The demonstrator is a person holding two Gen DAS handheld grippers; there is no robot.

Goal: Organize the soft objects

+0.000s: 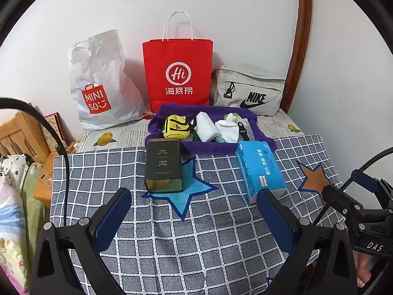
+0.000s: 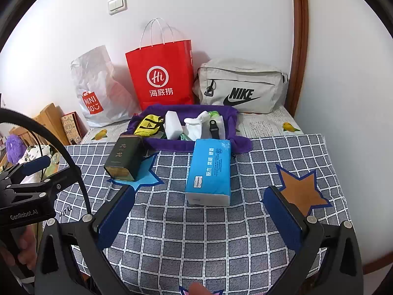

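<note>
A blue tissue pack point(image 1: 260, 169) point(image 2: 210, 172) lies on the checked cloth, ahead of both grippers. A dark green tin point(image 1: 163, 166) point(image 2: 124, 158) stands on a blue star patch. Behind them a purple cloth tray point(image 1: 264, 137) point(image 2: 157, 143) holds a yellow mesh pouch point(image 1: 175, 126) point(image 2: 148, 125), a white block point(image 1: 205, 126) point(image 2: 173, 125), white socks point(image 1: 227, 129) point(image 2: 194, 124) and a black strap point(image 1: 243, 129) point(image 2: 213, 127). My left gripper point(image 1: 194, 202) is open and empty. My right gripper point(image 2: 200, 200) is open and empty, just short of the tissue pack.
Against the wall stand a white Miniso plastic bag point(image 1: 98, 83) point(image 2: 98, 88), a red paper bag point(image 1: 178, 73) point(image 2: 161, 76) and a grey Nike bag point(image 1: 249, 91) point(image 2: 242, 86). A wooden shelf point(image 1: 22, 132) and bedding point(image 1: 12, 209) are at the left.
</note>
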